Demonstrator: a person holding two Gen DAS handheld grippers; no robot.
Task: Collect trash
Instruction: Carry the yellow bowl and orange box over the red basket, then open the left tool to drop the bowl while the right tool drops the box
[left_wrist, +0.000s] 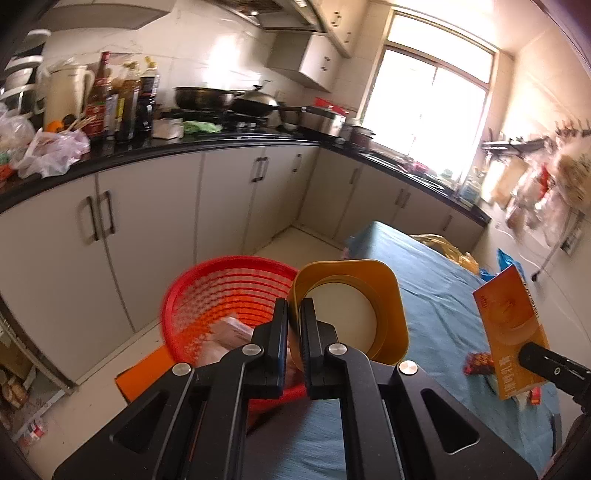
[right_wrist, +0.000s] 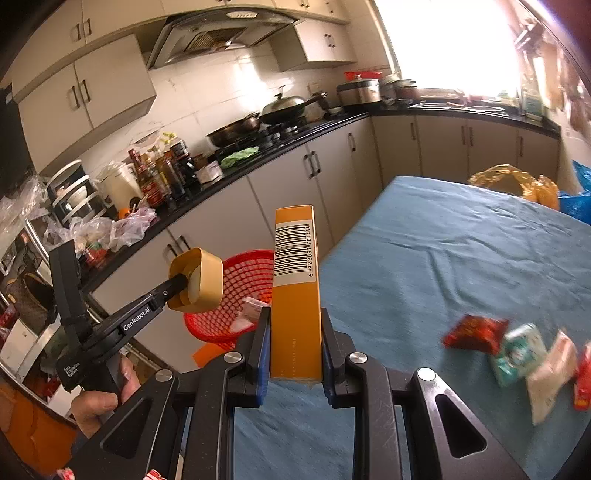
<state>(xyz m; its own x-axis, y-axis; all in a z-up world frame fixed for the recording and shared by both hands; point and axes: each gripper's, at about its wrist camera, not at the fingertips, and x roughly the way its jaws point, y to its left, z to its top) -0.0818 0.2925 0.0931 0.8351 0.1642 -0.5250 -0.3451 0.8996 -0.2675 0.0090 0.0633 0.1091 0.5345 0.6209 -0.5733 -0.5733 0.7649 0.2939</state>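
Your left hand-held gripper (left_wrist: 294, 325) is pinched shut on the yellow cup (left_wrist: 351, 310), right one (right_wrist: 295, 347) clamps the box (right_wrist: 295, 291), both near the basket (right_wrist: 236, 295); wrappers (right_wrist: 513, 354) remain on the worktop (right_wrist: 424, 258) beyond it.

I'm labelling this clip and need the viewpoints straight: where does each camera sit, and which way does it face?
Left wrist: on the left gripper, looking along fingers shut on a yellow square plastic tub, towards the red mesh basket and cabinets; no hand shows.
Right wrist: on the right gripper, shut on an orange cardboard box, facing the blue-clothed table; a hand holds the other gripper.
Shared: basket, tub, box, table.
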